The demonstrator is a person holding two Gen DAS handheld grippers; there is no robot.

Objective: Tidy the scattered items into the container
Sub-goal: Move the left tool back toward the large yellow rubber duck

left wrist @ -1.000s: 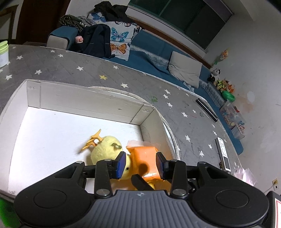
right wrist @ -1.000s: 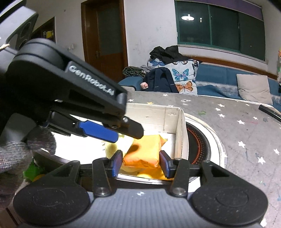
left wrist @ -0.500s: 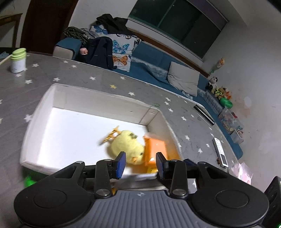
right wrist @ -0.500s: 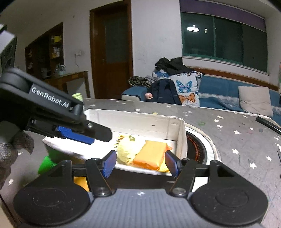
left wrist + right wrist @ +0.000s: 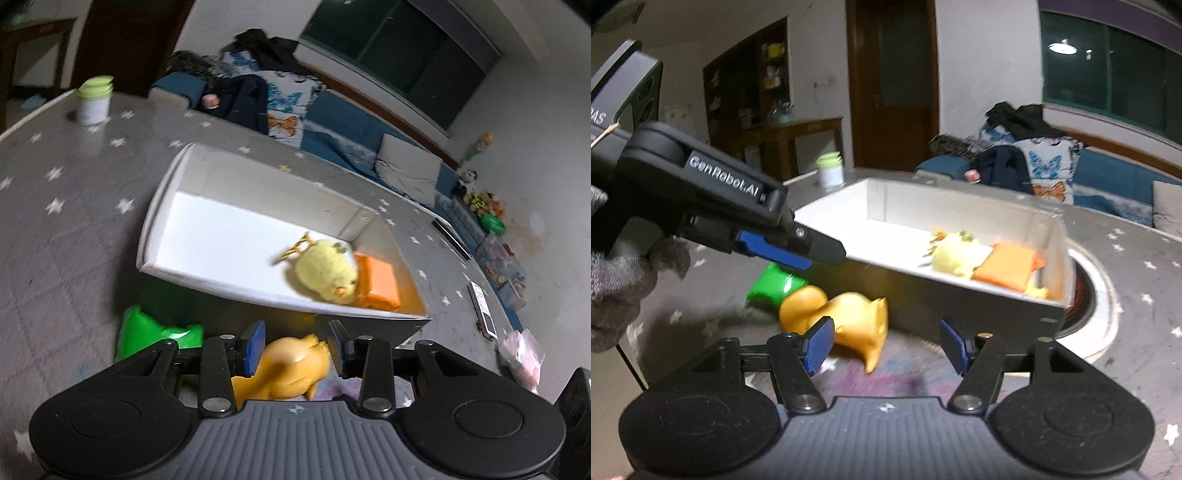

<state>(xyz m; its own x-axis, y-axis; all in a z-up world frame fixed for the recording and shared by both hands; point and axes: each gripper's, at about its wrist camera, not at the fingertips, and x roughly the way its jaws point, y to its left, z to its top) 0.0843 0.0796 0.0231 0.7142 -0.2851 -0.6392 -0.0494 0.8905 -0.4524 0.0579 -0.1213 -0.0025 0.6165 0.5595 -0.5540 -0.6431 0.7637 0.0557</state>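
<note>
Your left hand-held gripper point(image 5: 296, 343) hangs over the near side of the counter point(image 5: 66, 229), its blue pads point(image 5: 255, 341) spread with the orange rubber duck point(image 5: 291, 363) lying between them; the pads stand on either side of the toy, and you cannot tell from this blurred view whether either one touches it. In the right wrist view the same left hand-held gripper point(image 5: 790, 251) reaches in from the left, gripped by a hand in a grey knitted glove point(image 5: 617, 291). Your right hand-held gripper point(image 5: 886, 343) is released, jaws wide apart and holding nothing, with the orange rubber duck point(image 5: 846, 321) lying on the counter point(image 5: 1137, 291) just beyond its left pad. A green item point(image 5: 147, 332) lies on the counter just beside the duck, close to the outer wall of the white box point(image 5: 258, 192). Inside the box, a yellow plush chick point(image 5: 327, 271) lies toward the right end, and an orange packet point(image 5: 378, 284) sits against it in the corner. The right wrist view shows both in that end of the white box point(image 5: 960, 195): the yellow plush chick point(image 5: 955, 254) and the orange packet point(image 5: 1006, 266) beside it. A small white jar with a pale green lid point(image 5: 94, 99) stands upright on the far part of the counter, well apart from the box.
</note>
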